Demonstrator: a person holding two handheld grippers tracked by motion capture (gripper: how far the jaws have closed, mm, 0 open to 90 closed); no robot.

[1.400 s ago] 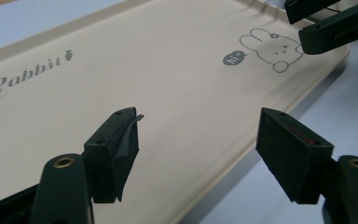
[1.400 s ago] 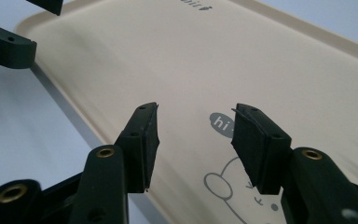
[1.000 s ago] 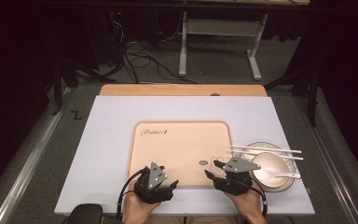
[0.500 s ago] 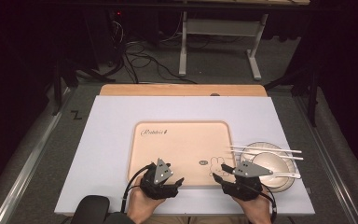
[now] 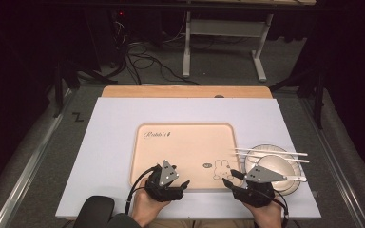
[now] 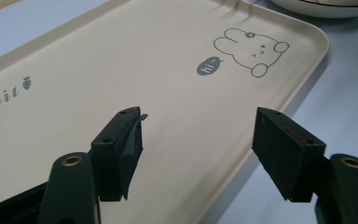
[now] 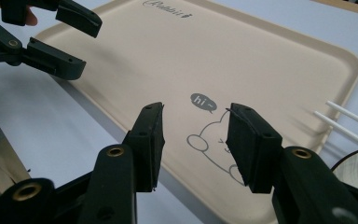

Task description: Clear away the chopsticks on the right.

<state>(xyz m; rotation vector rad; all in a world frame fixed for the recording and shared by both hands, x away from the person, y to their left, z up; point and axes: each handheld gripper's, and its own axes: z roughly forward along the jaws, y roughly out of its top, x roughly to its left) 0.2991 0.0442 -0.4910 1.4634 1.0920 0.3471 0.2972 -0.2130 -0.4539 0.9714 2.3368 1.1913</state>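
The tray (image 5: pixel 185 152) lies flat on the table (image 5: pixel 114 123), long side running left to right. The left gripper (image 5: pixel 178 186) is spread wide over its near edge. The right gripper (image 5: pixel 232 176), with nothing between its jaws, has just been closing over the tray's near right corner.

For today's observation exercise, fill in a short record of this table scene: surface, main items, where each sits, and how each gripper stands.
surface: pale blue mat on a wooden table
tray: beige tray with a rabbit drawing, mid-mat, nothing on it
bowl: white bowl right of the tray, on the mat
chopsticks: white chopsticks lying across the bowl's rim
left gripper: left gripper open, over the tray's near edge, holding nothing
right gripper: right gripper open, jaws just been closing, nothing between them, above the rabbit corner
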